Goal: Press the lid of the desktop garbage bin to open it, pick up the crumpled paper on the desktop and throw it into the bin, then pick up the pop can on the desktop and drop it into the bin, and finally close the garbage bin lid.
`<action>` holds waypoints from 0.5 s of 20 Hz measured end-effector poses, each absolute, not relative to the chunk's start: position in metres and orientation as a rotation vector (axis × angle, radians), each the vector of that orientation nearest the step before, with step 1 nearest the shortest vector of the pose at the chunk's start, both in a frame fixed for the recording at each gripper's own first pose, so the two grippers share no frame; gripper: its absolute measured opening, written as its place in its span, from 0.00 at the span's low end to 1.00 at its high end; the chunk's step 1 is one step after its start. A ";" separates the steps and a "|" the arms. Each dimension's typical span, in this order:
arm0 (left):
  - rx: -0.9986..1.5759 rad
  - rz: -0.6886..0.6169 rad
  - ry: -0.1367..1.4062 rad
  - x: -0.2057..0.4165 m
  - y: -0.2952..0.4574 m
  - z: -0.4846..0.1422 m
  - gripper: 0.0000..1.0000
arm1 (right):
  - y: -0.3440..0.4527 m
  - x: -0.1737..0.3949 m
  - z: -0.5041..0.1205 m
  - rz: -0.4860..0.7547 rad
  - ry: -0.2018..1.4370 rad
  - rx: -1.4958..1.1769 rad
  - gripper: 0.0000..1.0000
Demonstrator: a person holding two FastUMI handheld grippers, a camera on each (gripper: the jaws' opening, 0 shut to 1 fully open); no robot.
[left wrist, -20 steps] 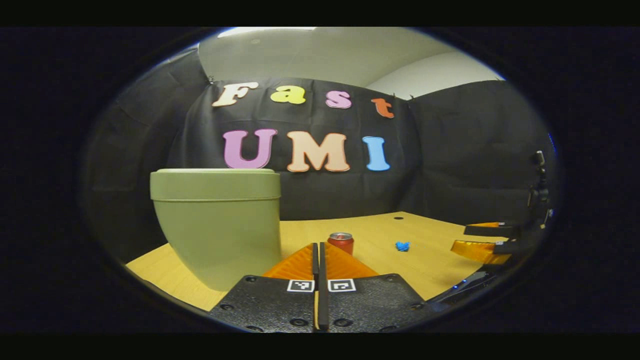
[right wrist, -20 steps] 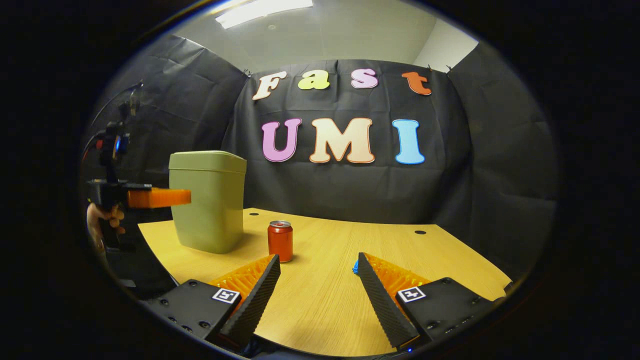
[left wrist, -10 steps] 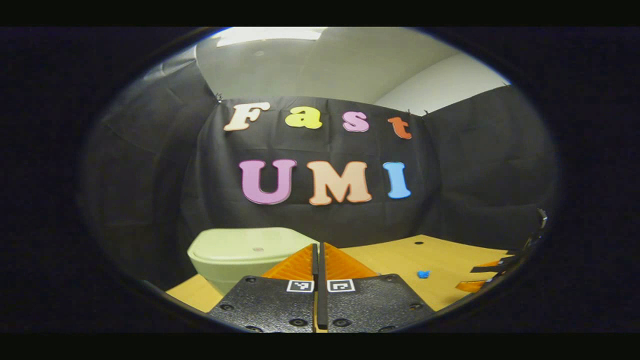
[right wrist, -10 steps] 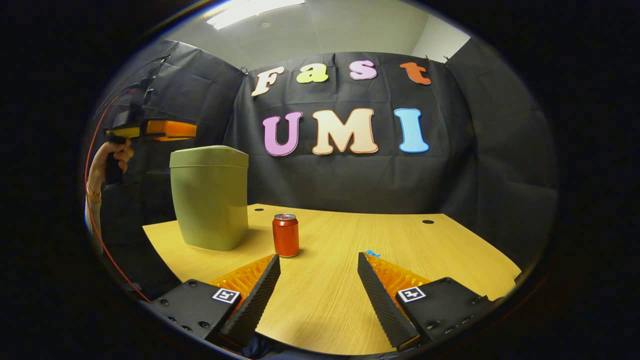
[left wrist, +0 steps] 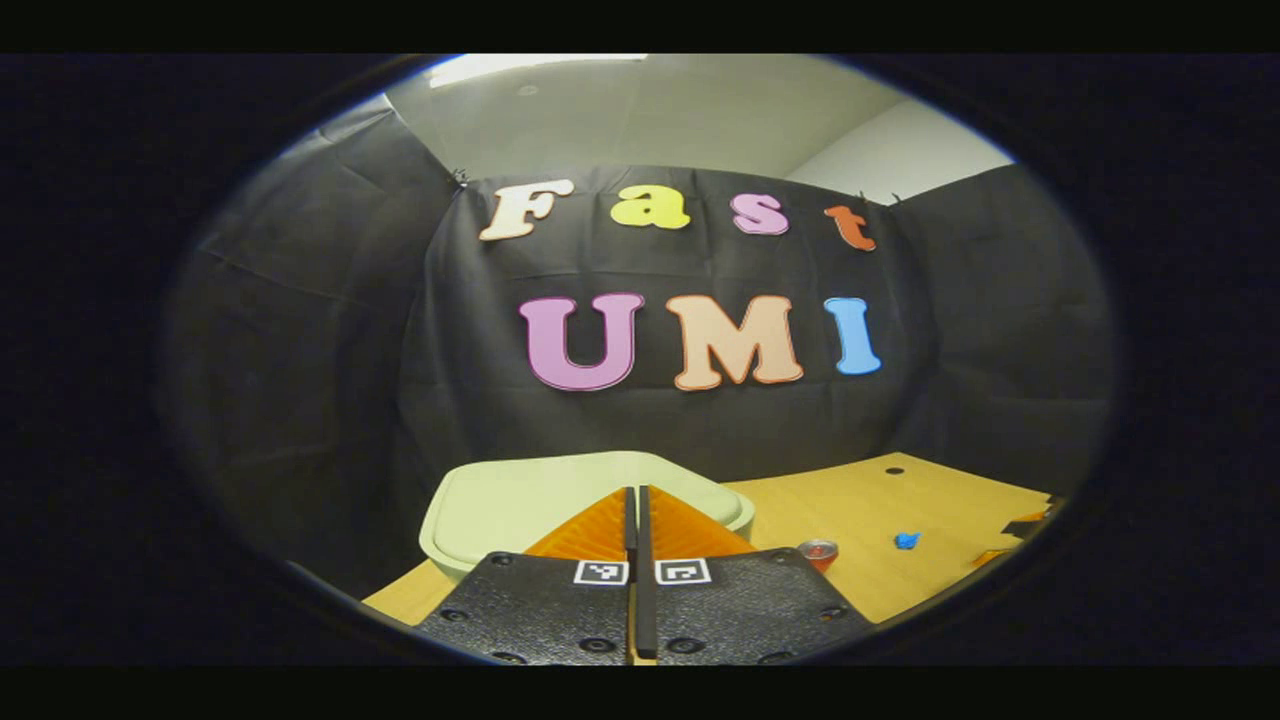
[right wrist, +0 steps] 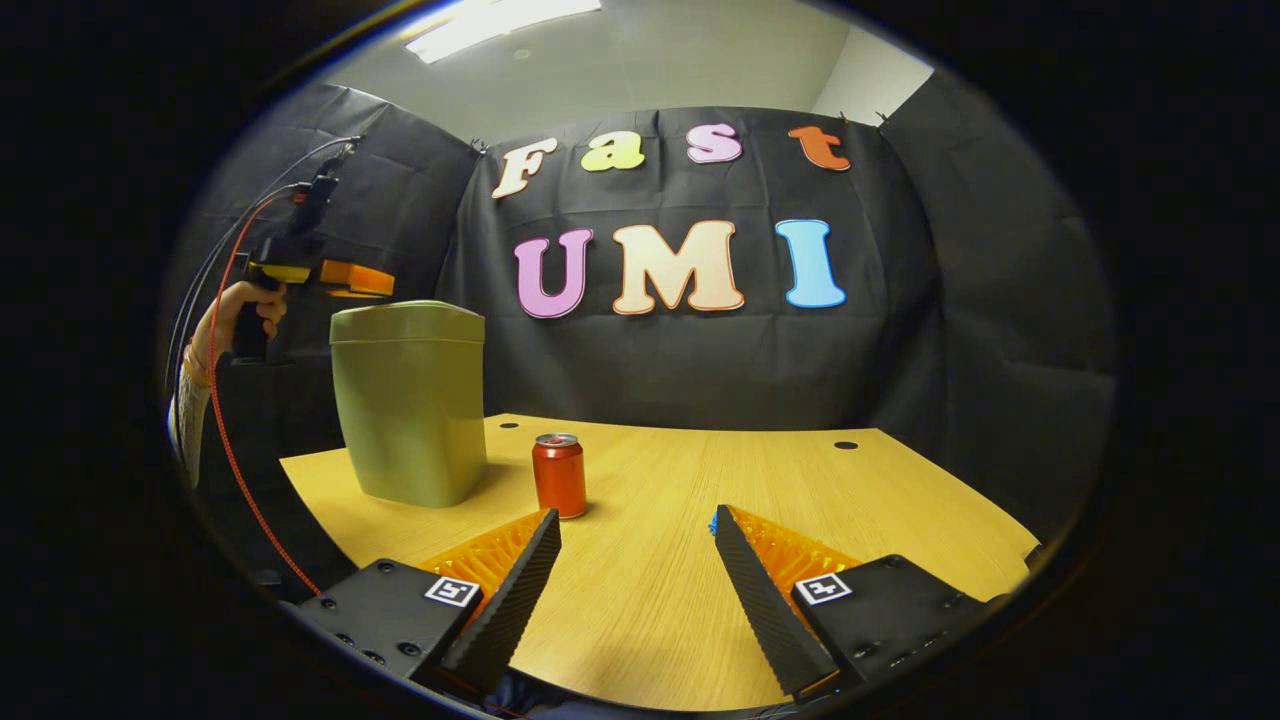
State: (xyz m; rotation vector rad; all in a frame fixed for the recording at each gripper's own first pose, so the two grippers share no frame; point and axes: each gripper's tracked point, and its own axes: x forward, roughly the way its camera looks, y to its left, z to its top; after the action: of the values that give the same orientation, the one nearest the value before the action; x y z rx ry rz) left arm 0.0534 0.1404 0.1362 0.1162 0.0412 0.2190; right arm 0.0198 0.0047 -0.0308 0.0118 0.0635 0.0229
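Since a second ago the left gripper (left wrist: 636, 497) has risen from beside the pale green plastic garbage bin (right wrist: 408, 400) to above its closed lid (left wrist: 500, 500), so the left gripper view now looks down on that lid; its fingers are pressed together and hold nothing. In the right gripper view it hangs just above the bin's left rim, gripped by a hand (right wrist: 232, 318) with a red cable trailing down. That bin stands near the back left corner of the light wooden table (right wrist: 900, 500). Just to its right, apart from it, the red pop can (right wrist: 559, 476) stands upright. The right gripper (right wrist: 637, 525) hovers low over the table's near edge, fingers spread wide and empty. A small crumpled blue paper (left wrist: 907, 540) lies on the table to the can's right, near the right gripper's right finger.
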 end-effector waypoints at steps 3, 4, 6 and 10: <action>0.102 0.222 0.048 0.053 0.147 0.131 0.00 | 0.002 0.018 -0.029 0.021 0.063 0.023 0.98; 0.077 0.227 0.053 0.055 0.148 0.127 0.00 | 0.003 0.017 -0.027 0.022 0.057 0.026 0.98; 0.071 0.221 0.040 0.055 0.146 0.127 0.00 | 0.001 0.017 -0.024 0.020 0.046 0.022 0.98; 0.093 0.211 0.039 0.053 0.145 0.124 0.00 | 0.004 0.018 -0.029 0.022 0.057 0.017 0.98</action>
State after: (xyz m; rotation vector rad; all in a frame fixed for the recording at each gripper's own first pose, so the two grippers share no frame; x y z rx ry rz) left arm 0.0535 0.1453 0.1242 0.0933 0.0390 0.2106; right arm 0.0181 0.0039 -0.0294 0.0165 0.0570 0.0218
